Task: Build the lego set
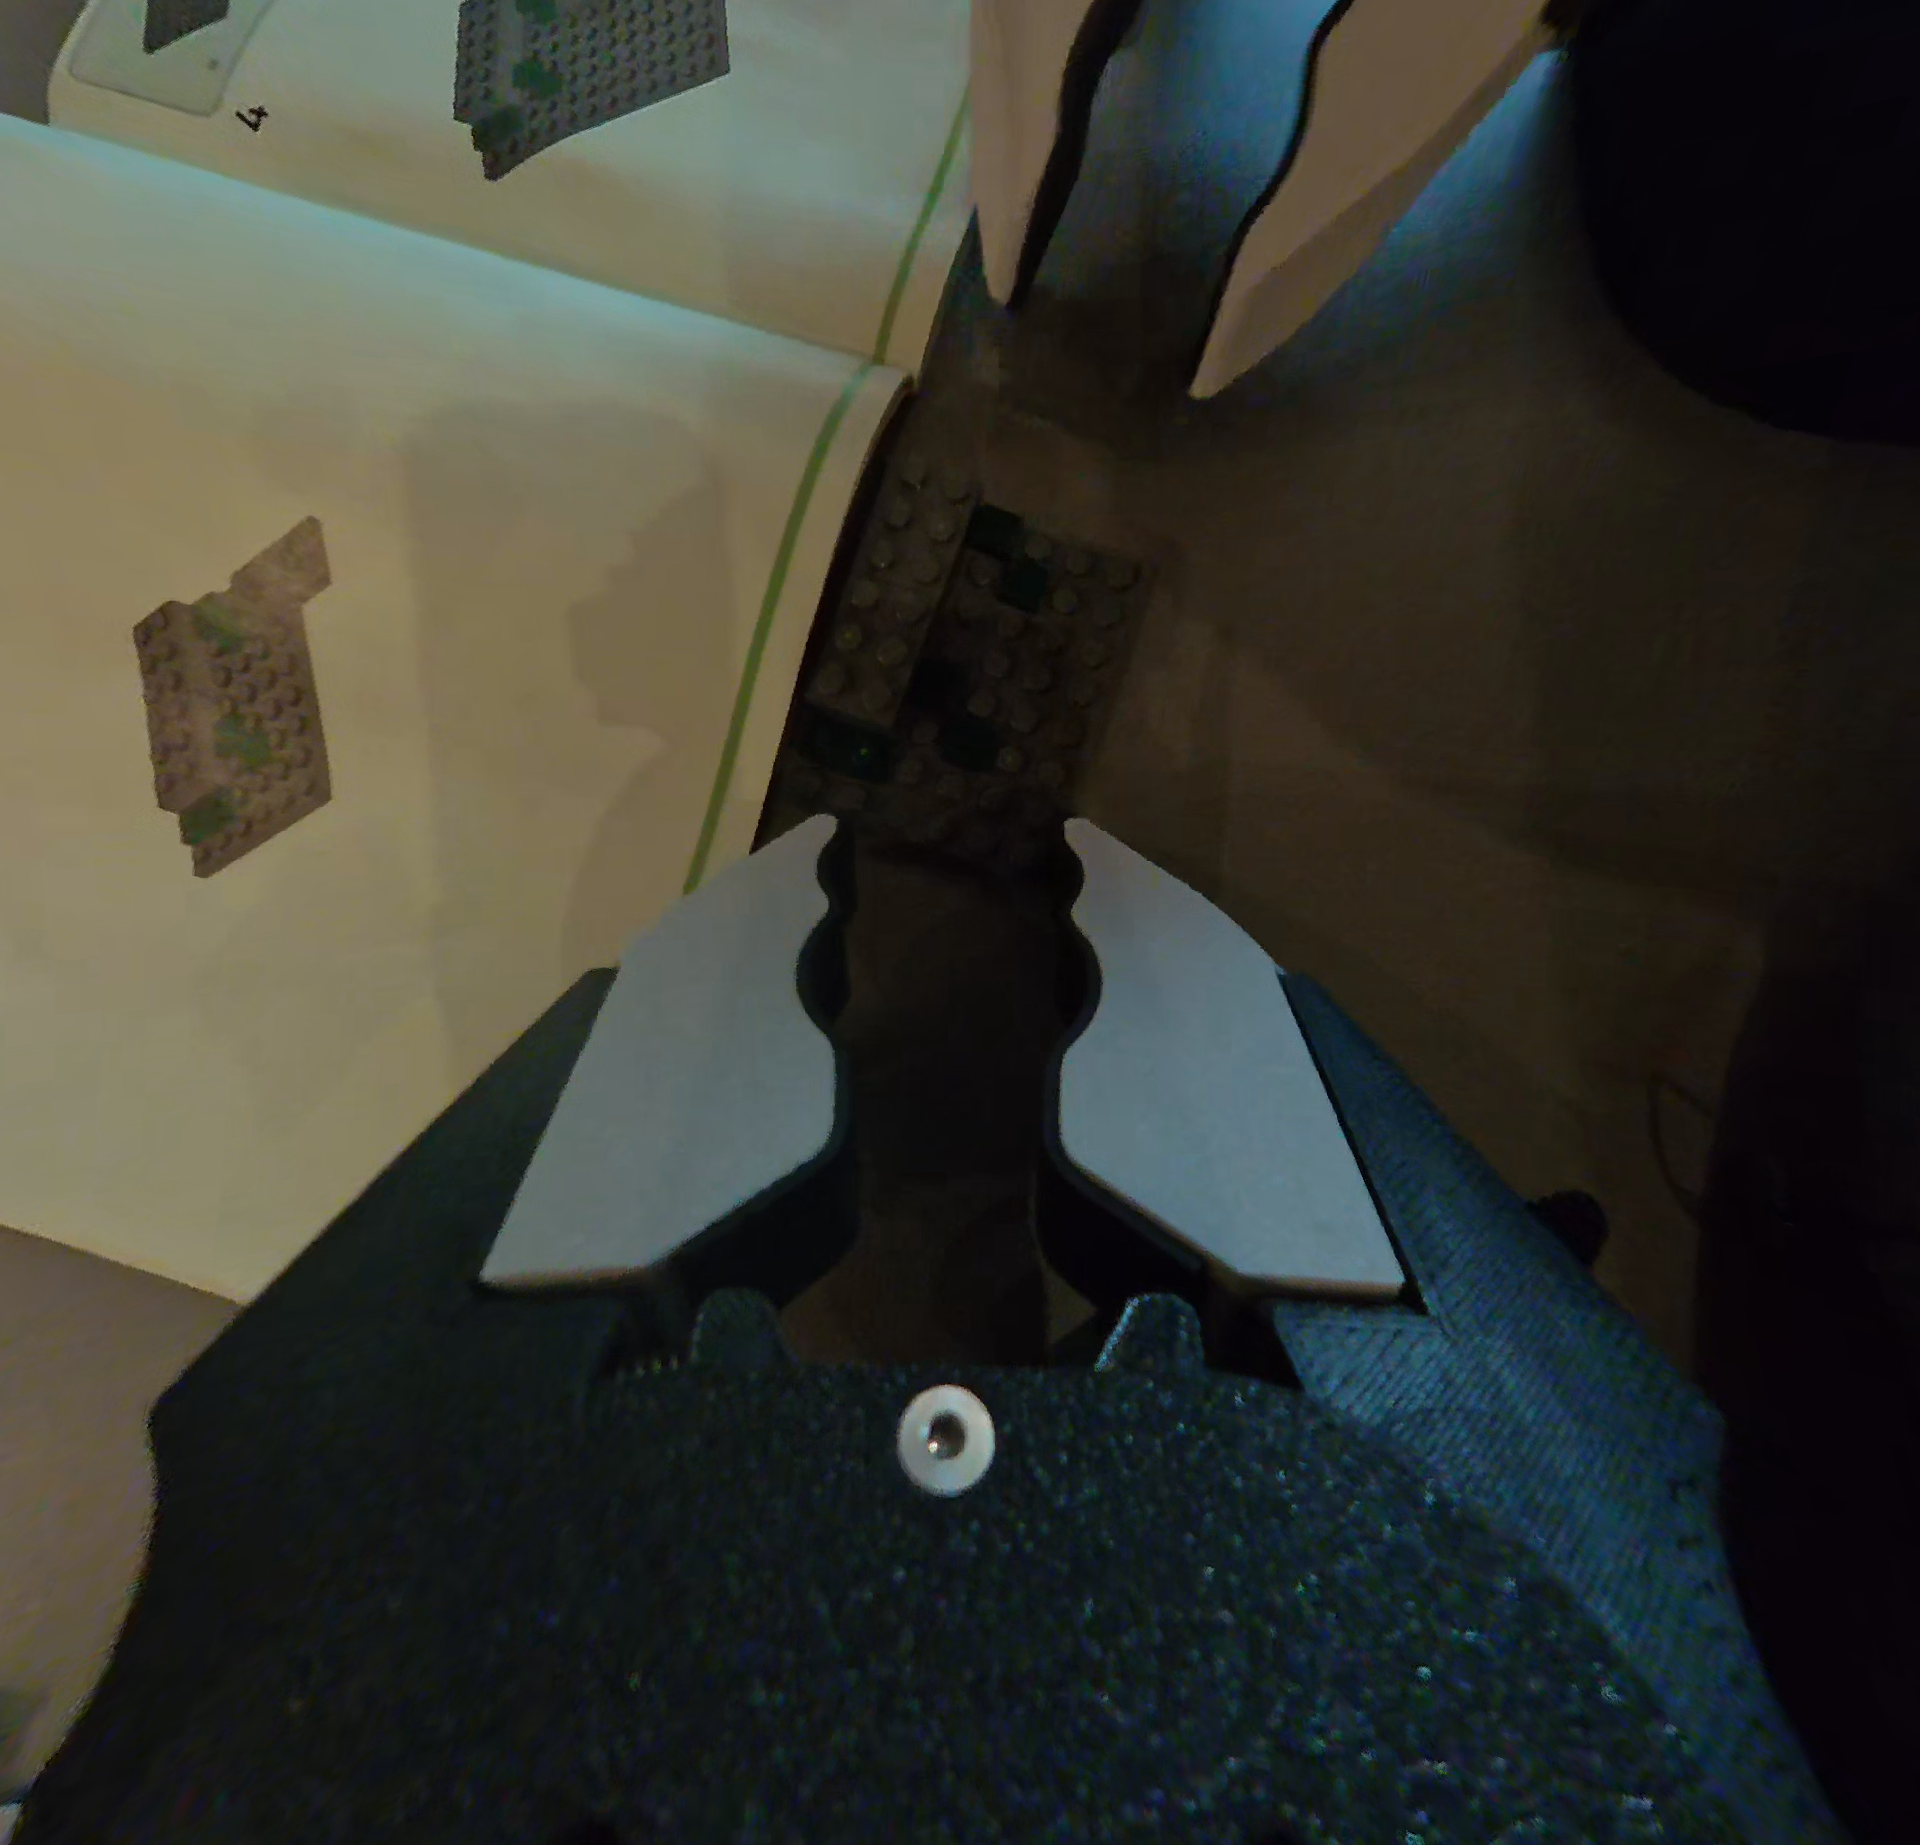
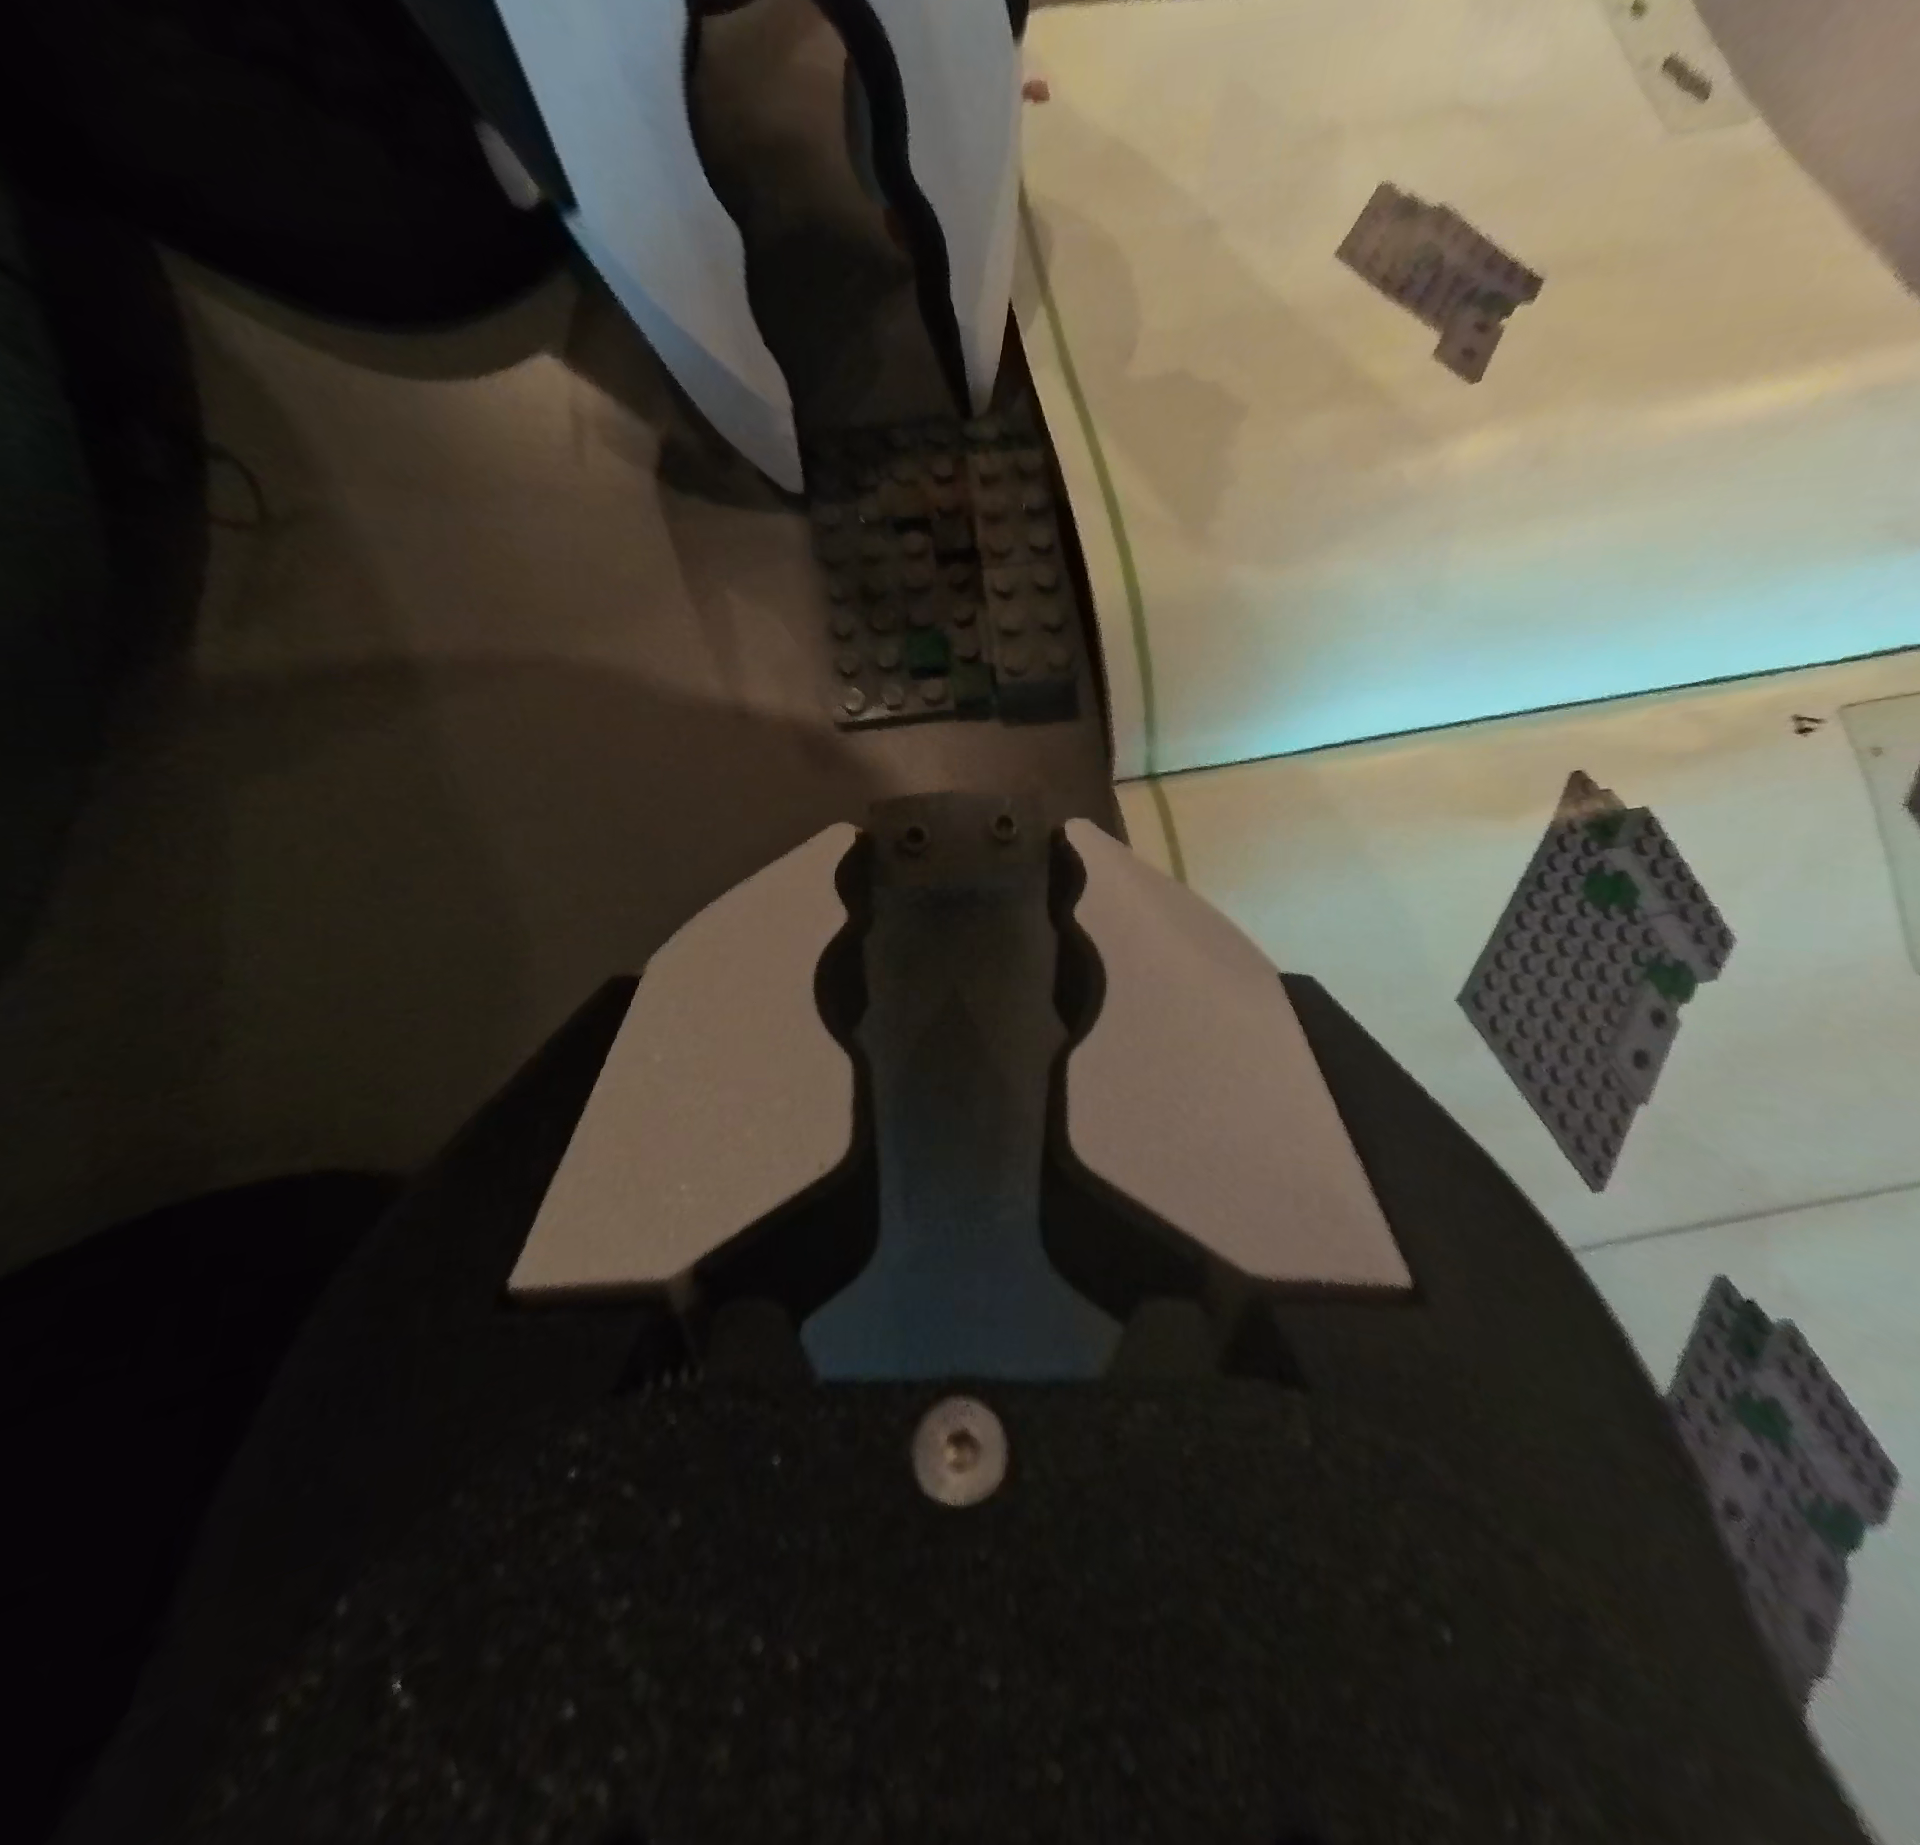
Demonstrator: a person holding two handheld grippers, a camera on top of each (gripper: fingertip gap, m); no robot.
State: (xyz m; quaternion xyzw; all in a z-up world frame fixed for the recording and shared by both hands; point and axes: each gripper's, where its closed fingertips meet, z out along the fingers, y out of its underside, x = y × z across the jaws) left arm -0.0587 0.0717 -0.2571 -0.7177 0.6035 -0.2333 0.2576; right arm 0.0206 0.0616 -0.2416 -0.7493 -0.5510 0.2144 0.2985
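Observation:
A dark grey studded Lego plate assembly (image 1: 1029,652) with a few dark green tiles lies on the table beside the instruction booklet; it also shows in the right wrist view (image 2: 904,590). My left gripper (image 1: 956,834) is at its near end, jaws narrowed with the plate's end between the tips. It enters the right wrist view from the top (image 2: 883,445). My right gripper (image 2: 961,834) is shut on a grey Lego piece (image 2: 956,850) with two holes showing, held just short of the plate's other end. It enters the left wrist view from above (image 1: 1101,341).
The open instruction booklet (image 1: 416,445) lies right against one long side of the plate, also seen in the right wrist view (image 2: 1455,548). The brown table (image 1: 1455,652) runs along the other side. The scene is dim, with dark shapes at the table's far edge. Left tips to right tips: about 9 centimetres.

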